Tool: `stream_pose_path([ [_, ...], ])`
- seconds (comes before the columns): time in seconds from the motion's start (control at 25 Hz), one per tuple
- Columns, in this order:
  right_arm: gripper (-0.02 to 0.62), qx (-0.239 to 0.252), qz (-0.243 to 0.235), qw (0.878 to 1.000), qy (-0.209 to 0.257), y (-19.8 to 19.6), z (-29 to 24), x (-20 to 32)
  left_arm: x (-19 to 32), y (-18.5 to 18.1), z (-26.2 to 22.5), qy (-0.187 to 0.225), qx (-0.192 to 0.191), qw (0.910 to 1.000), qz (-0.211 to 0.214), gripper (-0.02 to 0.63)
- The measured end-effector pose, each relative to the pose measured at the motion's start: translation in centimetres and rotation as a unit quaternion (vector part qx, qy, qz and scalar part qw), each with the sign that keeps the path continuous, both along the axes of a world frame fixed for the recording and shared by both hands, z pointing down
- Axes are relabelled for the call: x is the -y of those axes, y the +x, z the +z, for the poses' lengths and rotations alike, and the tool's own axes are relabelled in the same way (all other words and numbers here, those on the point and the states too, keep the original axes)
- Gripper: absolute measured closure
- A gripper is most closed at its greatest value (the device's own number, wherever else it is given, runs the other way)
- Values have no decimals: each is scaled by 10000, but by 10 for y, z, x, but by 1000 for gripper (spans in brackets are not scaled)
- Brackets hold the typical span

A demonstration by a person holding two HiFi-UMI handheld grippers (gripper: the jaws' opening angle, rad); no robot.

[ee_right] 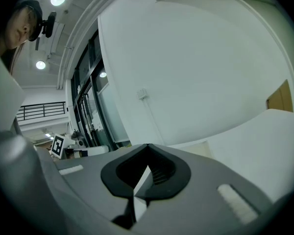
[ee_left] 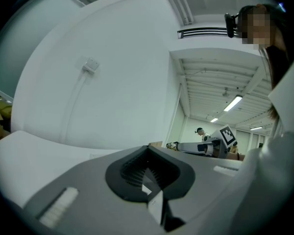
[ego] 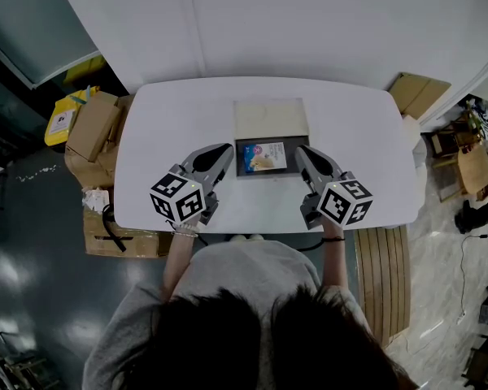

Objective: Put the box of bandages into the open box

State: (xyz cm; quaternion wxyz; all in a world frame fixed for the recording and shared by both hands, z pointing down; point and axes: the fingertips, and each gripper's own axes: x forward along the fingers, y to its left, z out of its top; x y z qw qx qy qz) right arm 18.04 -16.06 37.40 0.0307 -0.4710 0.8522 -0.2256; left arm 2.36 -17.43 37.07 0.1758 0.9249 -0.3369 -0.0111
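My left gripper [ego: 222,151] and right gripper [ego: 303,153] are pinched closed and empty, flanking the box of bandages [ego: 261,158] at the middle of the table [ego: 163,128], just beside the open box [ego: 268,119]. It looks like light, stiff card (probably glossy), so I'd grip its side edges.

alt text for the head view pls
Seen from above, a person holds the left gripper and right gripper, both shut, over a white table, either side of a small dark box with a blue printed face. A flat pale box lies just beyond it; cardboard cartons sit on the floor at left.
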Motion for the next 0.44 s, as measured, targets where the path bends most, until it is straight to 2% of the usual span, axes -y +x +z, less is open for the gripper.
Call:
stream_pose_path([
  [0.44,583,-59,-31,10000,53,-1,-3,1,2,1,0,9,36,10000,14,607],
])
